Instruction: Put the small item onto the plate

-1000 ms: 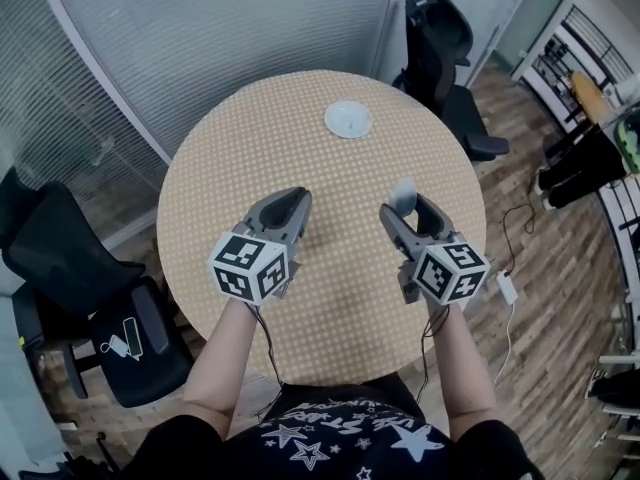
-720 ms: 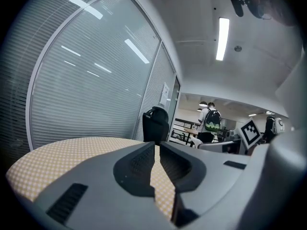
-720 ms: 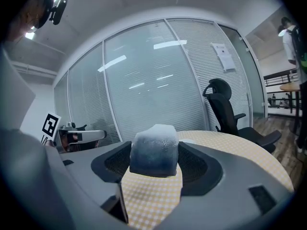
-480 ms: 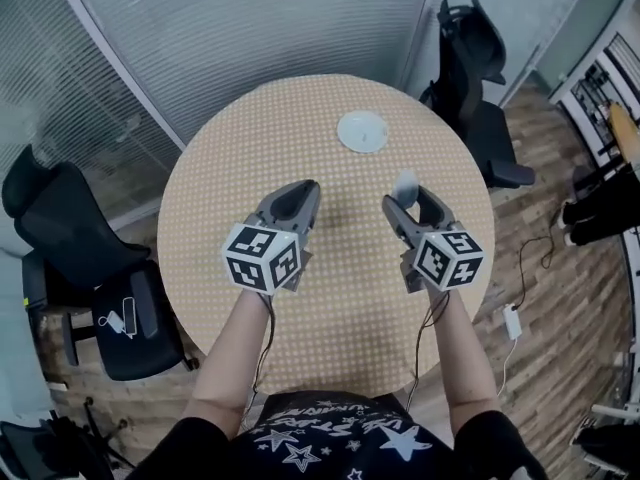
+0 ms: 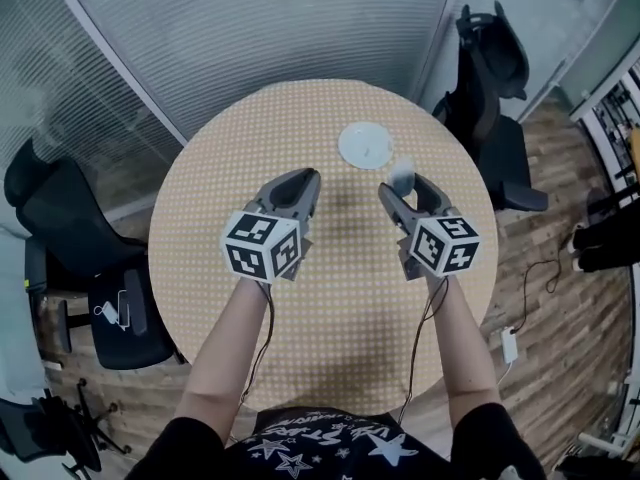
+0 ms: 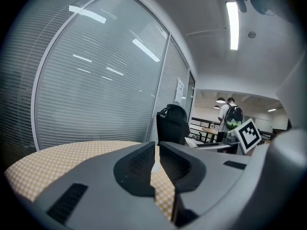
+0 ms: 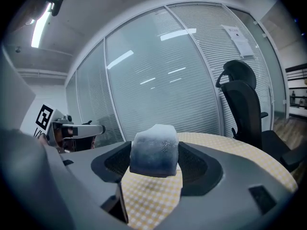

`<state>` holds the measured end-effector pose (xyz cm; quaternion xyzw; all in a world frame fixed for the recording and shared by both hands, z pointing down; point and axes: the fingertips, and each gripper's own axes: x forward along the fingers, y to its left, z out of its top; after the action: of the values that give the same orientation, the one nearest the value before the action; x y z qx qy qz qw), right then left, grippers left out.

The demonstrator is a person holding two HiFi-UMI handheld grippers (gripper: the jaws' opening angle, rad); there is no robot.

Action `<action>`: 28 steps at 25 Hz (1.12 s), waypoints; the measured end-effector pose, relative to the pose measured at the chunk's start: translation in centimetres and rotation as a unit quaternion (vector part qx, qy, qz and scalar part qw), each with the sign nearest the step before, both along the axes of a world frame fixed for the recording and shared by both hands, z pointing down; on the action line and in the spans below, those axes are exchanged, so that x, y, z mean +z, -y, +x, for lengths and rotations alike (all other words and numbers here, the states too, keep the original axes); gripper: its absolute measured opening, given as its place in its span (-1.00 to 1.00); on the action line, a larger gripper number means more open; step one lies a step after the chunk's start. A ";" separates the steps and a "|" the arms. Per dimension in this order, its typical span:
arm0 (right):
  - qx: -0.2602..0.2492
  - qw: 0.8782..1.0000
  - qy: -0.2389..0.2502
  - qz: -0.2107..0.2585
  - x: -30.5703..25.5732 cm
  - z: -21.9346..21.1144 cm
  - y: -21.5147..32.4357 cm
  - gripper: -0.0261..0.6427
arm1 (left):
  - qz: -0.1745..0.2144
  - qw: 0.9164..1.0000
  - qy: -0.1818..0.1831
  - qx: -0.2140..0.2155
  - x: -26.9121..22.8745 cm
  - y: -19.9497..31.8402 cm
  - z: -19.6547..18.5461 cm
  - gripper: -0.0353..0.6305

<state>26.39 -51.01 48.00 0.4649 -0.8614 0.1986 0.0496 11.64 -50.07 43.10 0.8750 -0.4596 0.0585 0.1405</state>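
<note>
Right gripper [image 5: 405, 190] was clamped on the small item [image 5: 402, 175], a pale, soft-looking block, above the table [image 5: 220, 178]. The plate [image 5: 366, 145] sat near it at its 11 o'clock. Left gripper [image 5: 303, 181] hovered alongside, forearms roughly parallel.

Left gripper view: jaws together, nothing between them.

Right gripper view: block [image 7: 154, 150] was pinched at the jaw tips and stuck up above them.

Judgement: carry toward 11 o'clock, centre over the plate, then lower before releasing. Grip looked shallow, so no jerks.
</note>
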 end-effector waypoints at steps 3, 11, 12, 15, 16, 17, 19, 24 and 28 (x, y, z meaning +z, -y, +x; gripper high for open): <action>0.002 1.000 -0.001 -0.002 0.8 -0.1 2.1 0.00 | 0.001 1.000 0.014 0.003 0.6 1.9 -0.1 -0.79; 0.015 0.999 -0.026 -0.030 5.4 -0.5 7.8 0.00 | -0.025 1.000 0.016 -0.006 4.8 6.9 -0.7 -0.79; 0.013 0.999 -0.034 -0.033 6.2 -0.7 8.5 0.00 | -0.029 0.999 0.014 -0.005 5.4 7.3 -0.7 -0.79; 0.001 0.998 -0.059 -0.038 7.9 -1.1 10.4 0.00 | -0.039 0.999 0.014 -0.004 7.2 8.6 -0.8 -0.79; -0.002 0.997 -0.067 -0.039 8.4 -1.3 11.1 0.00 | -0.041 0.999 0.016 -0.003 7.6 9.1 -0.8 -0.79; -0.005 0.996 -0.077 -0.039 9.0 -1.5 11.7 0.00 | -0.041 0.999 0.018 -0.002 8.1 9.5 -0.8 -0.79; -0.016 0.993 -0.112 -0.036 10.3 -2.0 12.9 0.00 | -0.044 0.999 0.022 -0.001 9.2 10.2 -0.9 -0.79; -0.033 0.987 -0.149 -0.050 13.1 -2.7 15.7 0.00 | -0.057 0.998 0.027 0.001 11.5 11.6 -0.4 -0.79; -0.039 0.984 -0.156 -0.082 14.5 -2.9 17.5 0.00 | -0.061 0.998 0.025 0.007 12.5 12.5 0.1 -0.79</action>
<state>23.51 -68.53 62.48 0.4506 -0.8415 0.1911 0.2288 11.75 -62.53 55.59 0.8660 -0.4528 0.1091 0.1820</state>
